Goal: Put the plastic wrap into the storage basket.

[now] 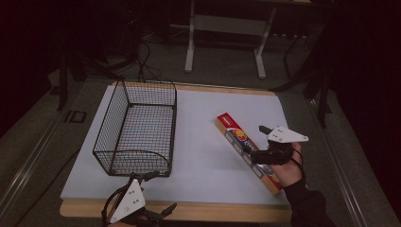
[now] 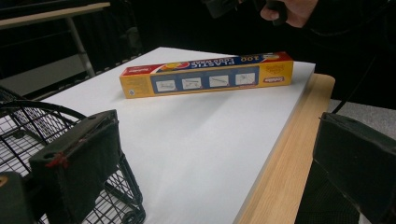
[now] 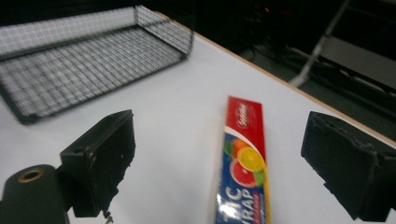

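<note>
The box of plastic wrap (image 1: 246, 152) lies flat on the white table top (image 1: 203, 142), on its right half, slanting toward the near right corner. The right gripper (image 1: 252, 152) hangs just over its middle, jaws spread wide to either side of the box and clear of it. This looks like the approach to a pickup: next the jaws must drop across the narrow width and squeeze. The wire basket (image 1: 137, 130) stands well apart on the left, empty. The left gripper (image 1: 153, 215) waits at the near edge beside the basket, jaws released, holding nothing.
</note>
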### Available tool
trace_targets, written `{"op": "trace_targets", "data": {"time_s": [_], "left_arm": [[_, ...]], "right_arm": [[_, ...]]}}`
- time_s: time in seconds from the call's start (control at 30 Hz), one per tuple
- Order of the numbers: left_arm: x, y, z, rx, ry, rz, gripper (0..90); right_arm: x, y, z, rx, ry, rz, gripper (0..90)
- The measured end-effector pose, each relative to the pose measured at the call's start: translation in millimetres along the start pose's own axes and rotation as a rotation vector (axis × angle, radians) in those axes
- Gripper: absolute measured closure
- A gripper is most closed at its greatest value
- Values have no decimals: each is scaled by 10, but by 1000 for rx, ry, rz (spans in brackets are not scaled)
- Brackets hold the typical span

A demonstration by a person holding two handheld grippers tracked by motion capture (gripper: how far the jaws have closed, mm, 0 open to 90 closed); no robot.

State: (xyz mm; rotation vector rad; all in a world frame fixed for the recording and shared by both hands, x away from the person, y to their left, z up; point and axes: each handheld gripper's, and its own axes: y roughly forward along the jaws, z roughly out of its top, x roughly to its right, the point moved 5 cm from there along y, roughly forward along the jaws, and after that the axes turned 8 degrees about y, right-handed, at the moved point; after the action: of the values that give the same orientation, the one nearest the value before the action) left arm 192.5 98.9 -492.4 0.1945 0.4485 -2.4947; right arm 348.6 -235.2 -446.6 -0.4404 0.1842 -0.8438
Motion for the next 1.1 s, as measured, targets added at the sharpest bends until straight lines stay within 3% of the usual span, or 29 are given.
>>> {"op": "trace_targets", "data": {"time_s": [0.37,0.77,1.1], "left_arm": [[2,9,-8,-7,4,3,16],[5,11,-10,-8,12,6,16],[13,19,-21,-23,37,16,16]], "right_arm": [[206,176,-93,-117,63,2,107],[362,367,-230,-233,100,-11,124],[451,567,-418,-399,152,-23,142]]}}
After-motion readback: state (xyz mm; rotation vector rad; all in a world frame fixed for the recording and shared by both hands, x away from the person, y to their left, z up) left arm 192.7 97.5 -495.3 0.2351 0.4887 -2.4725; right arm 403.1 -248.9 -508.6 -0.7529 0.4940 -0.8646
